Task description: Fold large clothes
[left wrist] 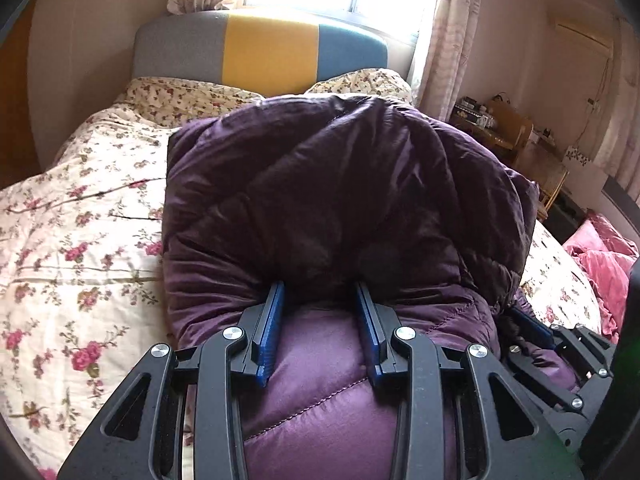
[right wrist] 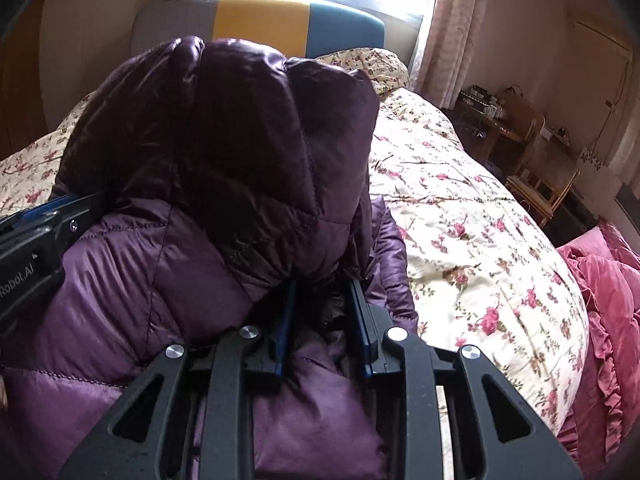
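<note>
— Folding over looks like the step in hand: both grippers carry an edge of the purple quilted coat [left wrist: 320,184] up and across its own lower half, which lies on the floral bedspread [left wrist: 72,208].

— What about the left gripper [left wrist: 320,296]?

— Its jaws stand moderately apart, with a thick roll of padded fabric bulging between the blue pads [left wrist: 272,328]. I judge it held, though the tips are buried in cloth.

— And the right gripper [right wrist: 320,292]?

— Much the same: jaws part open, tips sunk under the lifted flap, dark lining bunched in the gap. From the left camera it shows just beside the coat's right edge.

— So where does the coat sit?

— Mid-bed, well short of the striped headboard [left wrist: 264,48], with a pink quilt [right wrist: 600,288] off to the right.

— Next move?

— Probably carrying the flap forward evenly, both sides level, then laying it flat before letting go. Puffy, slippery fabric may spring back, so pressing down seems wise.
</note>
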